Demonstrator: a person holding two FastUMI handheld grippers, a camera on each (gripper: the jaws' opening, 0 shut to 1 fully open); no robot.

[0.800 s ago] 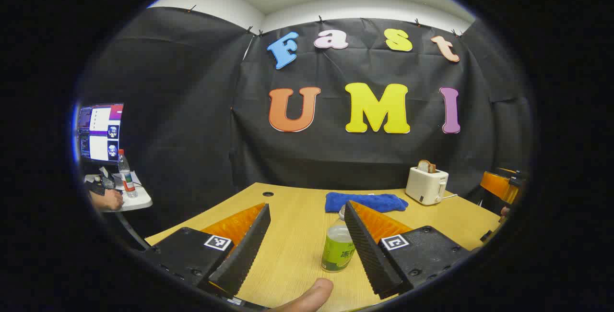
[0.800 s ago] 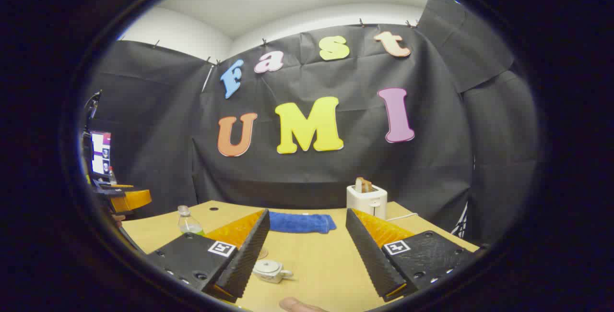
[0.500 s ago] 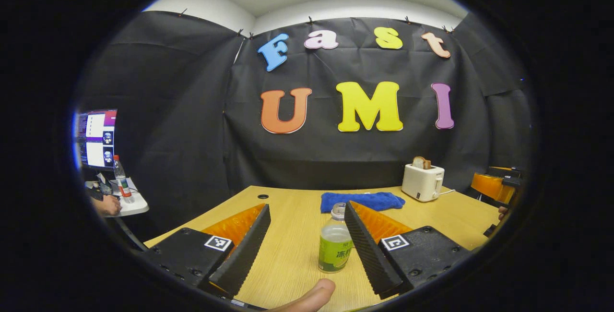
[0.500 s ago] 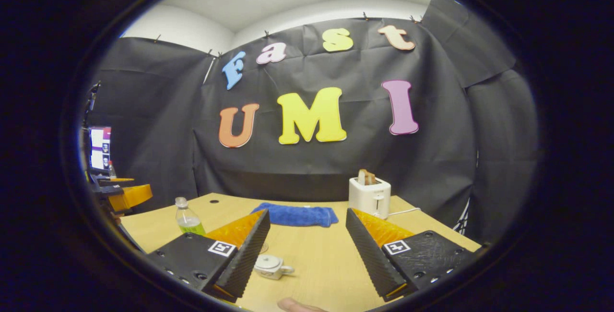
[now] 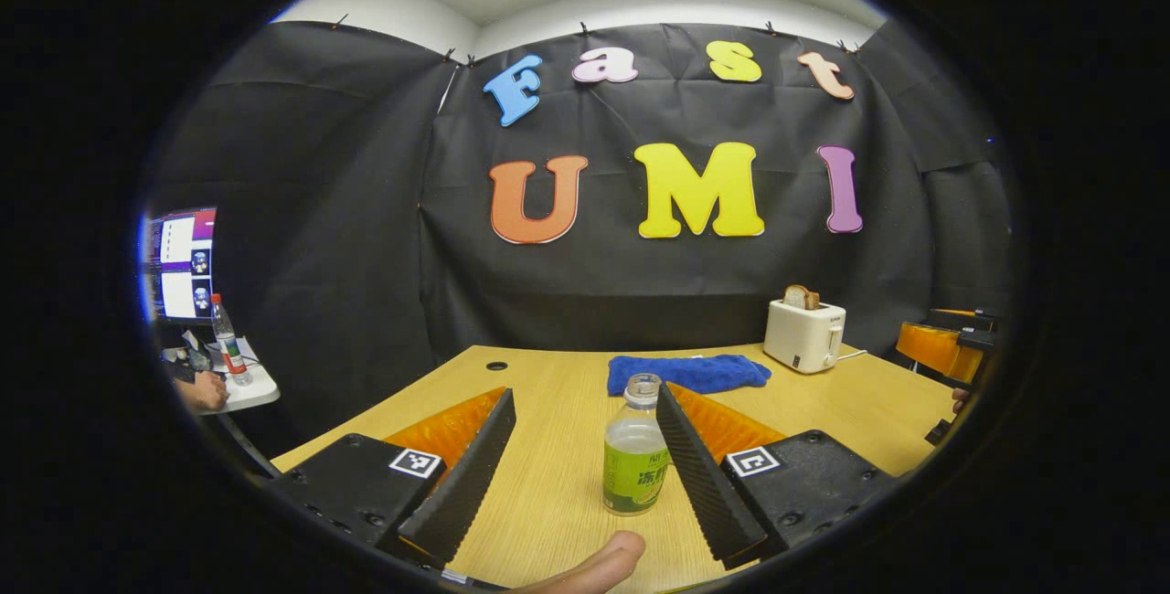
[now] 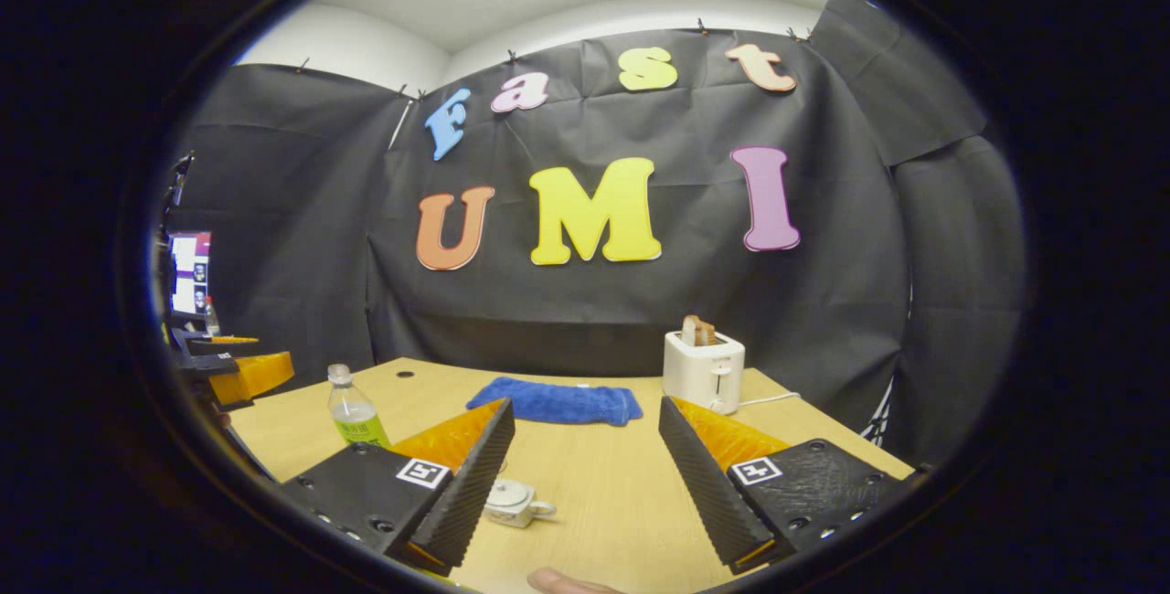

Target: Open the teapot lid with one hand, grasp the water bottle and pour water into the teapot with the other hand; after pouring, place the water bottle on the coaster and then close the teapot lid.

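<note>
Both tools were seen wide open and holding nothing, so no step of the task appeared to have been started. In the left gripper view the left tool (image 5: 585, 466) was held low over the worktop (image 5: 567, 393) with the water bottle (image 5: 633, 448) standing upright between its fingers, close against the right-hand finger (image 5: 699, 475) though contact could not be judged; it was probably lined up for a grasp. In the right gripper view the right tool (image 6: 585, 475) was aimed at the teapot (image 6: 512, 503), which sat beside the tip of its left-hand finger (image 6: 466, 489) with the lid apparently on. A blue cloth (image 6: 553, 402) and a toaster (image 6: 702, 370) were left at the back, well apart from the work. The coaster could not be made out with certainty.
</note>
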